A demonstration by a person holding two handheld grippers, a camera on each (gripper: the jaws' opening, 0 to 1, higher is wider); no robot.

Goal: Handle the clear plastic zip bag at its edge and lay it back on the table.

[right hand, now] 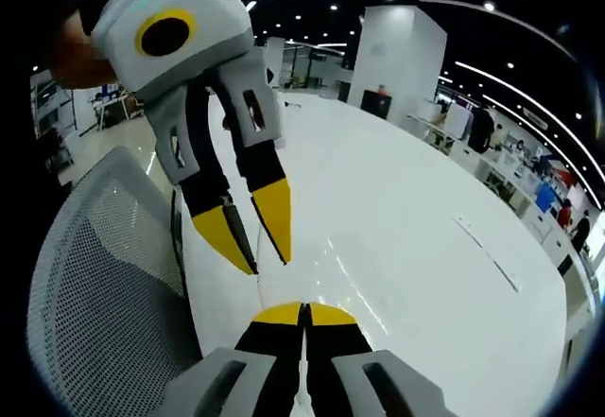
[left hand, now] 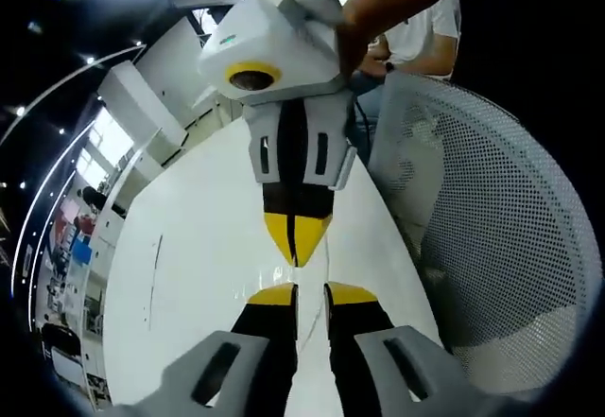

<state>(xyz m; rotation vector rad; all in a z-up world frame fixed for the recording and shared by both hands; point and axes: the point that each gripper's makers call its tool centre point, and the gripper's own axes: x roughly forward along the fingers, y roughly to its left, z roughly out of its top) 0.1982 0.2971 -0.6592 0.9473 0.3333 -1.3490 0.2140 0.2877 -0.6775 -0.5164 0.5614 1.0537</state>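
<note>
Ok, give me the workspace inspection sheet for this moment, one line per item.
Surface: glossy white table, a thin dark line in it.
Job's things: clear bag not made out; only faint glints near the jaws.
Clutter: nothing seen.
Grippers: left gripper jaws slightly apart; right gripper jaws together; tips facing each other, low over the table; a hand on the right one.
Cables: nothing seen.
Surroundings: white mesh chair at the table's edge, open hall, pillar.
</note>
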